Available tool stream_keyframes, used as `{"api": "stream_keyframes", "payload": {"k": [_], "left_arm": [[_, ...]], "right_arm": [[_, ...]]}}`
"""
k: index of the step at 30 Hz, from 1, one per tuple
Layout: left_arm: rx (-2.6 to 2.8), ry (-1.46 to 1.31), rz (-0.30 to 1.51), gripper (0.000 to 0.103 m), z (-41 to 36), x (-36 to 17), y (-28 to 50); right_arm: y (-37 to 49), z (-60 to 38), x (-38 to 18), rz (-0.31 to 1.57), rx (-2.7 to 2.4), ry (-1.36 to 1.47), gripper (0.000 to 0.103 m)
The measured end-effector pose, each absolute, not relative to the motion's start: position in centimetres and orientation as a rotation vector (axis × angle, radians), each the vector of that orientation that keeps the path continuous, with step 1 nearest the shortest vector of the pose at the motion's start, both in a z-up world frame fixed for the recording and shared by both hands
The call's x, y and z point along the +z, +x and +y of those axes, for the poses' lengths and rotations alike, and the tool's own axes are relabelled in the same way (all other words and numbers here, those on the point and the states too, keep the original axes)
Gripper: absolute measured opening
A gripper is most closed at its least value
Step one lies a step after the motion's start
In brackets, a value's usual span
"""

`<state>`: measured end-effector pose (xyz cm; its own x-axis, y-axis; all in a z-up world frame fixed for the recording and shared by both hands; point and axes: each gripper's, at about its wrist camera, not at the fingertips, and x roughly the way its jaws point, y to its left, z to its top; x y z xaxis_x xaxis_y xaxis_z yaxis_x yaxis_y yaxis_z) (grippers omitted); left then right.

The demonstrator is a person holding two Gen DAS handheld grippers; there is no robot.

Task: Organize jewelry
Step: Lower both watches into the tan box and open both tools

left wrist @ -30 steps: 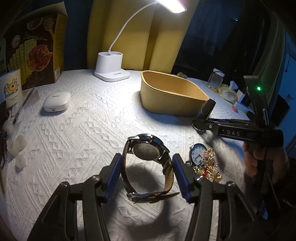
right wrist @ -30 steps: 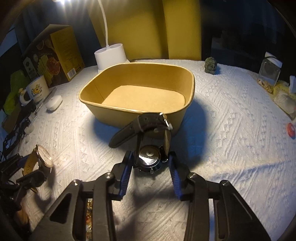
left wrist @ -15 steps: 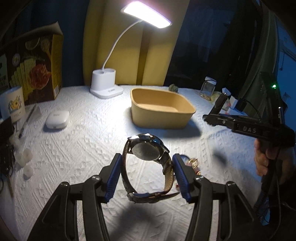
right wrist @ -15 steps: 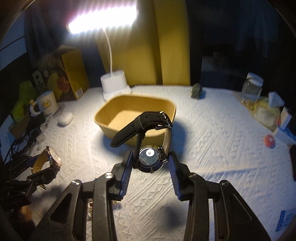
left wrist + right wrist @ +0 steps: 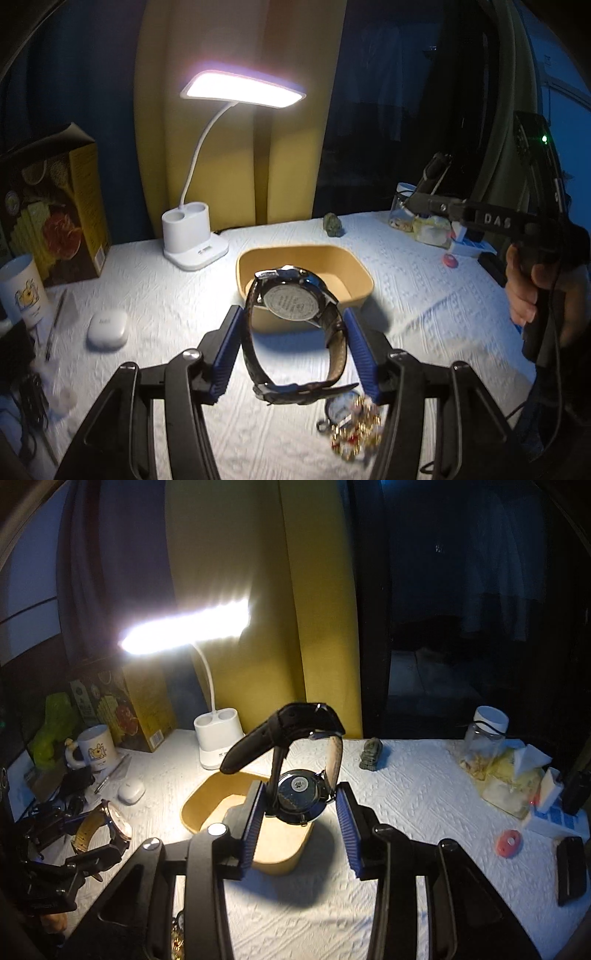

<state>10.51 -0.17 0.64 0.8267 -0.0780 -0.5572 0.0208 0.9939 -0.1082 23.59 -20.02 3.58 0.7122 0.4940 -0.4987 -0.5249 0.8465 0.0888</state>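
Note:
My left gripper (image 5: 293, 354) is shut on a brown-strap watch (image 5: 295, 317) and holds it high above the table, in front of the tan tray (image 5: 354, 264). My right gripper (image 5: 301, 827) is shut on a black-strap watch (image 5: 297, 794), held in the air above the tray (image 5: 192, 806). The right gripper shows at the right of the left wrist view (image 5: 436, 201). The left gripper with its watch shows at the left of the right wrist view (image 5: 99, 830). A small clock-face pendant and a gold bead bracelet (image 5: 351, 424) lie on the white cloth below the left gripper.
A lit white desk lamp (image 5: 194, 243) stands behind the tray. A food box (image 5: 55, 214), a mug (image 5: 22, 291) and a white earbud case (image 5: 107, 328) are at the left. A stone figurine (image 5: 332, 225), a jar (image 5: 484, 738) and packets are at the right.
Both grippers have risen well above the table with their watches still held. The tray and the table now look smaller and farther below.

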Motion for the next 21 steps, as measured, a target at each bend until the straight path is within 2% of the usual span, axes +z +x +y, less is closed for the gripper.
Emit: {"api": "stream_keyframes", "payload": {"k": [18,19,21], "left_arm": [[-0.044,-0.111,0.712,0.056,1.0,-2.5,21.2],[-0.043,-0.11,0.715,0.057,1.0,-2.7,21.3],[-0.033,-0.117,0.735,0.057,1.2,-3.1,21.9]], "right_arm": [[31.0,-16.1,-3.5,0.737,0.686,-0.03,0.038],[31.2,-16.2,-3.7,0.742,0.677,-0.028,0.04],[31.4,-16.4,-3.9,0.75,0.66,-0.017,0.052]]}}
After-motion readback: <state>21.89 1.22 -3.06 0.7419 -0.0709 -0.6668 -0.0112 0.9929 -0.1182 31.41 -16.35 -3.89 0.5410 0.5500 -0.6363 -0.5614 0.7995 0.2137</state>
